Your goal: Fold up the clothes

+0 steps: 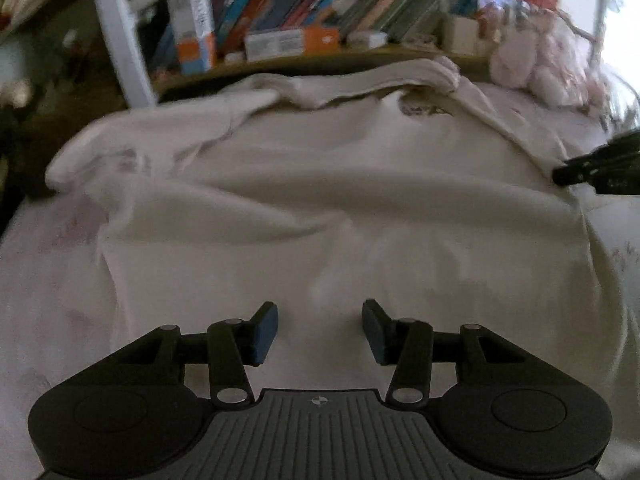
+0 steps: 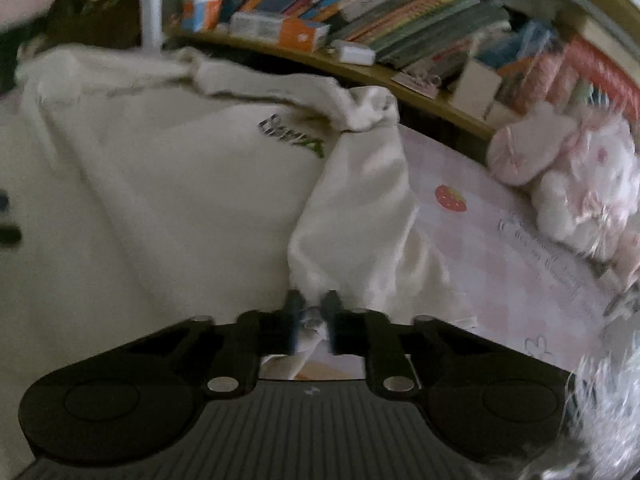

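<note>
Here the soft, limp cream sweatshirt lies spread on the bed, its sleeve pinched in the right gripper, the left gripper gaping above the hem, best gripped at edges.

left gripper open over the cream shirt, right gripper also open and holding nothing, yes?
Not quite. The left gripper is open over the cream shirt, but the right gripper is shut on a fold of the shirt's sleeve; the right wrist view shows cloth pinched between its fingers.

A cream garment and plush toy lie on the pink bed.
</note>
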